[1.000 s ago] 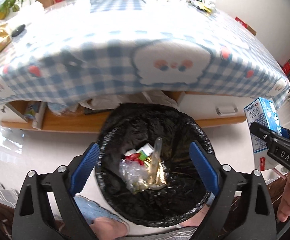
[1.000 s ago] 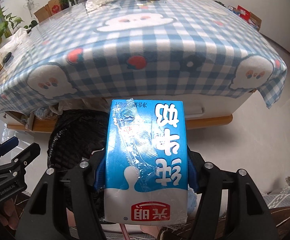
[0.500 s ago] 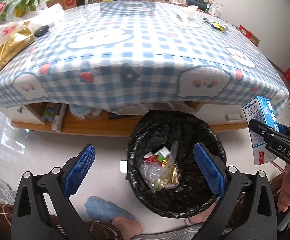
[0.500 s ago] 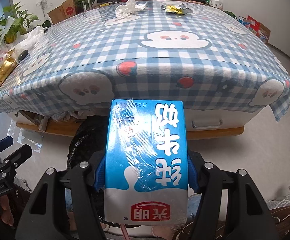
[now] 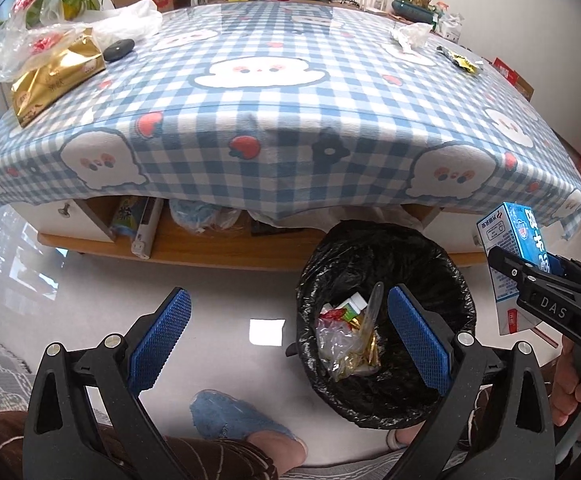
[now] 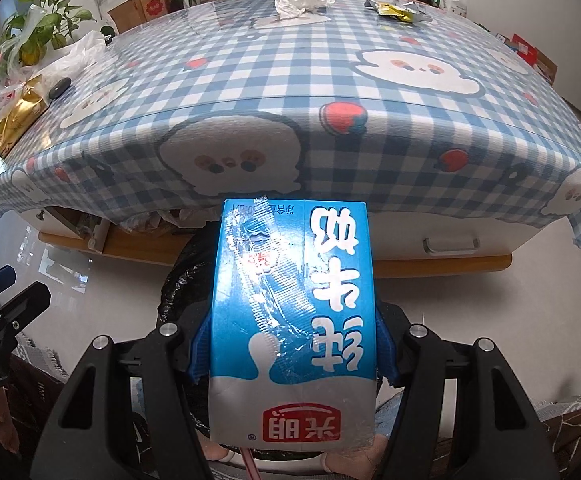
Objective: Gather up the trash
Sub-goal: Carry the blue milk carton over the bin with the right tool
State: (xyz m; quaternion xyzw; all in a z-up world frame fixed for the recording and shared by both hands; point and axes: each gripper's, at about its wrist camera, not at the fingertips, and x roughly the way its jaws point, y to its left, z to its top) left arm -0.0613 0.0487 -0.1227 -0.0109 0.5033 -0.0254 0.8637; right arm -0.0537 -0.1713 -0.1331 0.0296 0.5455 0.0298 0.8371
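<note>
Right wrist: right gripper (image 6: 292, 354) clamps milk carton (image 6: 292, 320) (upside down); left gripper (image 5: 288, 338) gapes empty, bin (image 5: 384, 276) at its one o'clock

Blue-and-white milk carton (image 6: 292, 320) above a black-bagged trash bin (image 5: 386, 264)

The rectangular carton, upside down with a red logo at its near end, is pinched at both sides. The round bin stands on the floor by the table, holding crumpled plastic and gold wrappers (image 5: 348, 342).
</note>
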